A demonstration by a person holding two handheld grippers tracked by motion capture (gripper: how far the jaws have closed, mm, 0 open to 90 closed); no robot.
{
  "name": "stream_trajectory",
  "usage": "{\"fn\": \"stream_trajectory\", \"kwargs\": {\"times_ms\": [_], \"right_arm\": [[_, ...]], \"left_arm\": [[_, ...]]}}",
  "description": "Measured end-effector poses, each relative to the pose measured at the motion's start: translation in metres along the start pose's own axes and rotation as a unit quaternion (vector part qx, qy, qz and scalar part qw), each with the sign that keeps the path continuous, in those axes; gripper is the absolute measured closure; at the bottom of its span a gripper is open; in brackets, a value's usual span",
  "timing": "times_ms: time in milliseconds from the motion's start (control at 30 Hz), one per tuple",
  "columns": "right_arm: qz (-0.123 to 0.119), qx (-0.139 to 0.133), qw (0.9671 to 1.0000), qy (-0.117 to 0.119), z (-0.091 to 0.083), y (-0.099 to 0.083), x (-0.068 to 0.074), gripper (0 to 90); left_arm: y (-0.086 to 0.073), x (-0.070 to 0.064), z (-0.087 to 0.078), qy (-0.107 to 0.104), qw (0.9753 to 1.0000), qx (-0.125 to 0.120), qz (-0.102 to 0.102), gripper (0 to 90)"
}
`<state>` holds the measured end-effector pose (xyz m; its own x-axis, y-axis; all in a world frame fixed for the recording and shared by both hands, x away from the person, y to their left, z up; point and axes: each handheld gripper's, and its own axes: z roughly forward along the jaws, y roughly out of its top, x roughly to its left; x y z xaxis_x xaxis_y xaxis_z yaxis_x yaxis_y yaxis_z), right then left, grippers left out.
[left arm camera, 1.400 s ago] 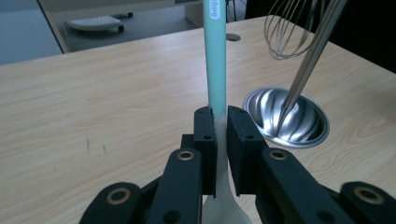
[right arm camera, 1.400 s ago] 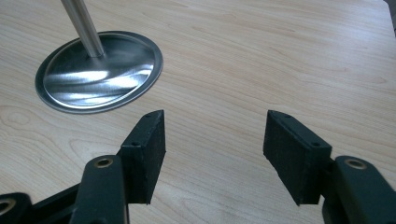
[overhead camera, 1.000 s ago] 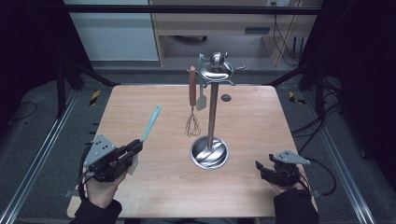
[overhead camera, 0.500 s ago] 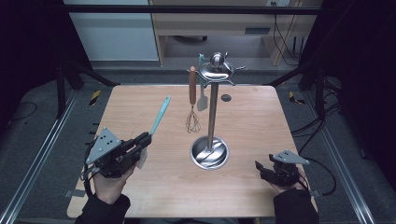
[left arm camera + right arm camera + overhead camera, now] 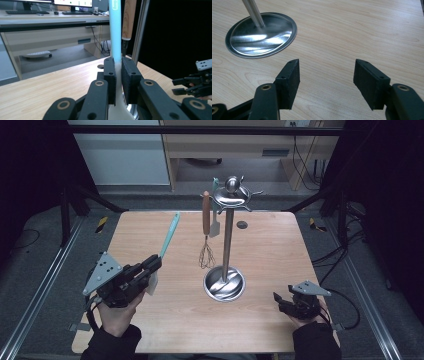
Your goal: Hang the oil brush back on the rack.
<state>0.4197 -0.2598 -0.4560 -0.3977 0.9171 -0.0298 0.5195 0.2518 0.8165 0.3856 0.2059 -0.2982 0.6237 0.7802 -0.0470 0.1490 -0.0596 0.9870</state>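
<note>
The left gripper (image 5: 152,265) clamps a teal spatula (image 5: 169,236) near its pale blade, handle angled up over the table (image 5: 280,245) toward the rack (image 5: 227,240). The right gripper (image 5: 278,301) rests wide apart and empty. The step looks like carrying; next, the handle's end must reach a free hook beside the whisk (image 5: 205,232).

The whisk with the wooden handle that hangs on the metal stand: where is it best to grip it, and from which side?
Probably grip the whisk on its straight wooden handle, coming from the left, the open side. The stand's pole blocks the right, and the wire head looks too springy to clamp.
</note>
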Motion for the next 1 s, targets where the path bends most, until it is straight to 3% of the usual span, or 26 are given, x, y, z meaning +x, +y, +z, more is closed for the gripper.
{"fn": "stream_trajectory", "kwargs": {"times_ms": [533,1000], "right_arm": [[-0.003,0.0,1.0,-0.003,0.001,0.0,0.0,37.0],[-0.002,0.0,1.0,-0.003,0.001,0.0,0.0,36.9]], "left_arm": [[0.017,-0.021,0.004,-0.034,0.999,-0.024,0.012,82.1],[0.029,-0.043,0.015,-0.058,0.9975,-0.029,0.029,82.1]]}}
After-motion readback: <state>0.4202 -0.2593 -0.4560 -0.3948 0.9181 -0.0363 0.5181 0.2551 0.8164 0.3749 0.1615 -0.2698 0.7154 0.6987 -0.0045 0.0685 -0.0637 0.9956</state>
